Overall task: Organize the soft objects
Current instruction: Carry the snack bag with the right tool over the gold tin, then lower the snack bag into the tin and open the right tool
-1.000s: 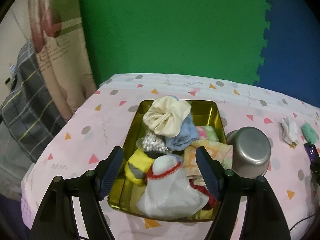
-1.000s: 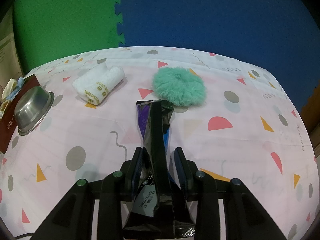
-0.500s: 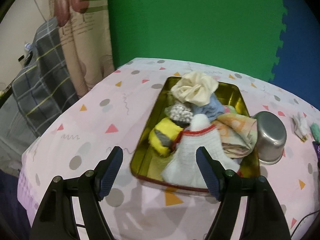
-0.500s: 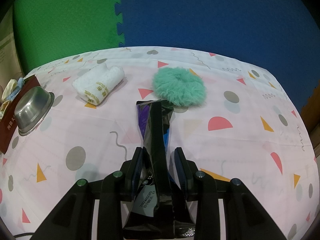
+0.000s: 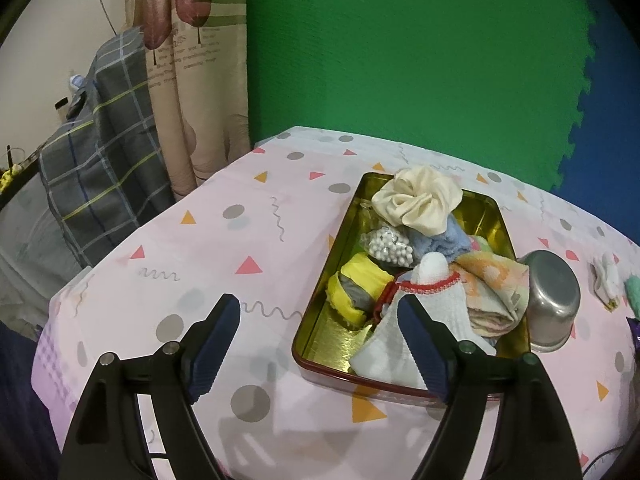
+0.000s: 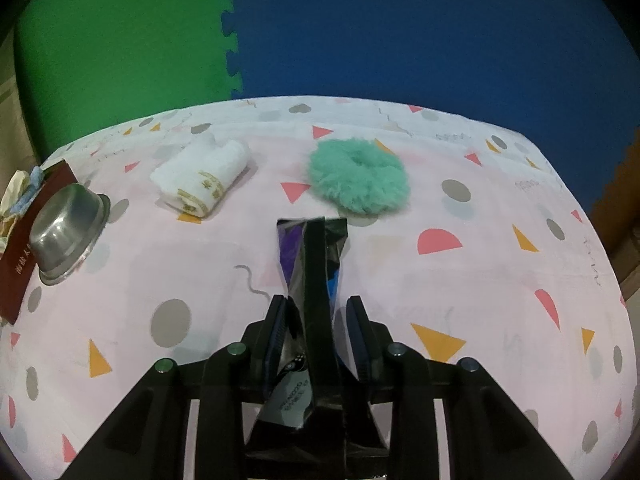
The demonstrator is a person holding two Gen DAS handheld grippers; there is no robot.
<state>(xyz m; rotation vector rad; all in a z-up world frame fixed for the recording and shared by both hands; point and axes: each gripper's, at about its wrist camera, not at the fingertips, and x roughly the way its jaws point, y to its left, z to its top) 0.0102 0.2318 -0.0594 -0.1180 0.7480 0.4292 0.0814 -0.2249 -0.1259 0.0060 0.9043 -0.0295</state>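
A gold tin tray [image 5: 492, 216] holds a pile of soft things: a cream scrunchie [image 5: 416, 200], a blue cloth [image 5: 440, 242], a yellow-grey sock [image 5: 360, 284], an orange towel [image 5: 496, 284] and a white sock with red trim [image 5: 424, 312]. My left gripper [image 5: 316, 306] hovers at the tray's near left corner, its jaws opening wide with nothing between them. My right gripper [image 6: 317, 304] is closing on a black-and-purple packet [image 6: 312, 264] that sticks out forward between its pads. Beyond the packet lie a teal fluffy scrunchie [image 6: 360, 178] and a rolled white towel [image 6: 200, 178].
An upturned steel bowl [image 5: 552, 296] leans against the tray's right side, also in the right wrist view as the bowl [image 6: 68, 232]. The pink patterned tablecloth [image 5: 224, 248] ends at an edge on the left, beside a checked cloth [image 5: 100, 168] and a curtain. Green and blue foam mats back the table.
My left gripper has drawn back and to the left, so the tray now lies right of centre. The white sock stays in the tray. The right gripper's view is unchanged.
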